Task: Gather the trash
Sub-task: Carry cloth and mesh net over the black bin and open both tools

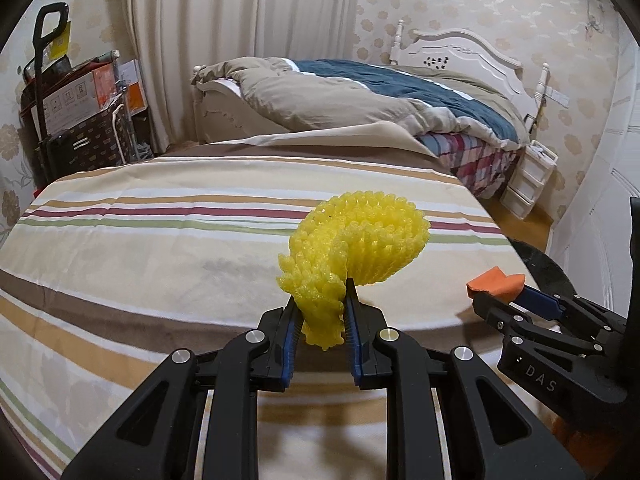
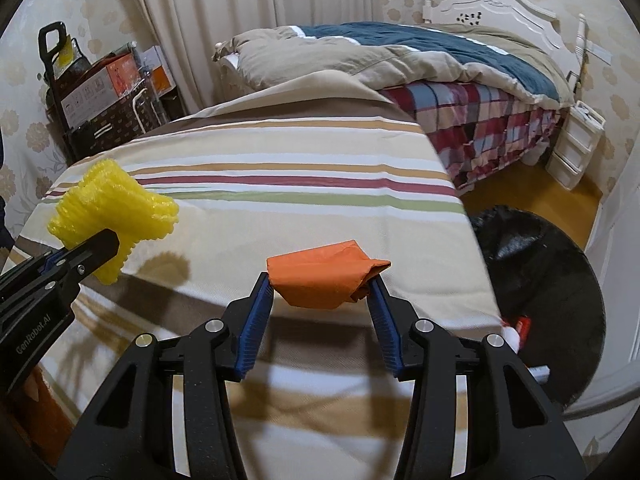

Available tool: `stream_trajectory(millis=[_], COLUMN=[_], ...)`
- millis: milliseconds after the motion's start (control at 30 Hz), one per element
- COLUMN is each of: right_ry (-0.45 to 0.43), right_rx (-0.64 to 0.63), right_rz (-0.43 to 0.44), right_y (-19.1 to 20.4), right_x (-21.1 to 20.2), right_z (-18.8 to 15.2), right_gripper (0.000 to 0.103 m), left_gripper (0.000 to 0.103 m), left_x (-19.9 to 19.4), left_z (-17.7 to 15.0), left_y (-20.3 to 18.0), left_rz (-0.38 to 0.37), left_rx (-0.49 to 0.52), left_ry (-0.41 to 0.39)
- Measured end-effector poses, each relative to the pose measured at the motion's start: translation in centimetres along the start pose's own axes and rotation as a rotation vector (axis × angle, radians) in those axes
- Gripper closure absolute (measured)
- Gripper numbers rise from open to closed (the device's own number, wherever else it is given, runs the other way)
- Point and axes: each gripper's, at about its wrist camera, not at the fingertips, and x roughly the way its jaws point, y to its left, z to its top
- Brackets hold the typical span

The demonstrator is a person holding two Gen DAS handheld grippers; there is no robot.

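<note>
While the left tongs (image 1: pixel 320 312) clamp the lower end of a yellow foam net (image 1: pixel 352 240), their blue pads squeezed narrow on it, the rest of the net fans out above the tips, clear of the striped desk (image 1: pixel 160 240). The right tongs (image 2: pixel 324 284) hold a folded orange wrapper (image 2: pixel 324 278) between their pads, the jaws standing at a middling width with the wrapper bridging the gap; it too hangs above the desk, not touching the cloth.

Seen from the right wrist, the net (image 2: pixel 116 216) and the left tongs (image 2: pixel 86 254) sit over the desk's left part, the net's shadow falling on the cloth beneath. Seen from the left wrist, the right tongs (image 1: pixel 496 296) and the wrapper (image 1: pixel 496 284) hover near the desk's right edge.

Just off the desk's right edge stands a black bin (image 2: pixel 560 280), with a small red and white scrap (image 2: pixel 520 328) at its near rim. Beyond the desk's far end lies a bed (image 2: pixel 440 64) with a tan and blue quilt and a white headboard. Right of the bed, past the desk's far right corner, stands a white drawer unit (image 2: pixel 576 140). Off the desk's far left corner, boxes (image 2: pixel 104 84) are stacked beside a curtain (image 2: pixel 224 8).
</note>
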Motion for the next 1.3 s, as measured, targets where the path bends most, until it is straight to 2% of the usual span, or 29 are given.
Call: stream_trajectory(millis=[600, 967, 1300], right_ry=[-0.075, -0.103, -0.098], right_rx=[0.149, 0.236, 0.277], right_rz=[-0.133, -0.204, -0.232], right_y=[-9.9, -16.1, -19.8], right_x=[-5.1, -5.7, -5.1], right_z=[-2.5, -2.7, -3.0], right_gripper=[0.056, 0.056, 0.056], left_gripper=[0.081, 0.081, 0.081], left_x=[-0.7, 0.9, 2.9], left_z=[-0.4, -0.3, 0.1], left_y=[-9.8, -15.9, -20.5], left_rz=[-0.139, -0.192, -0.222], left_rx=[0.123, 0.213, 0.268], left_ry=[-0.016, 0.000, 0.007])
